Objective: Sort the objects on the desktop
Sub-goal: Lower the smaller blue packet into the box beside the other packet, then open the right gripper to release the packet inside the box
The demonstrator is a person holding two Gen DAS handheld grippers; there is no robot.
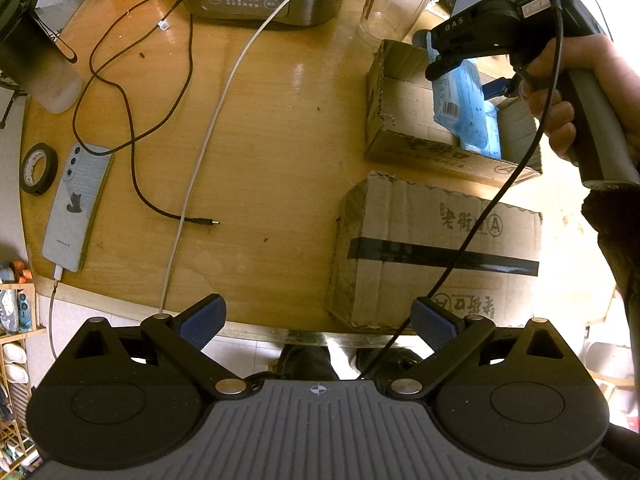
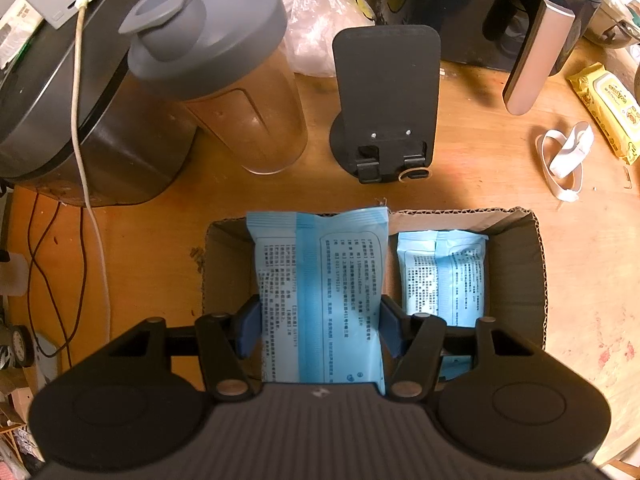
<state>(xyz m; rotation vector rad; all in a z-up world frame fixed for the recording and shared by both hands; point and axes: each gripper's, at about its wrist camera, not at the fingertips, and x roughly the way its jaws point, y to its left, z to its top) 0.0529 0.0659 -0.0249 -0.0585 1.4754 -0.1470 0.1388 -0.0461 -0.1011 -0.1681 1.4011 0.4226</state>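
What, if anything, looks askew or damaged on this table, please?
The open box has ragged, torn rims. The closed box hangs over the table edge. A black cable trails loose, unplugged.

You have two blue wipe packs [image 2: 320, 296] [image 2: 442, 276], two cardboard boxes [image 1: 436, 252] [image 1: 400, 104], two shaker bottles [image 1: 36, 64] [image 1: 400, 0], one phone [image 1: 78, 208], one tape roll [image 1: 38, 168], one phone stand [image 2: 386, 104], and one yellow wipe pack [image 2: 612, 108] at two o'clock.
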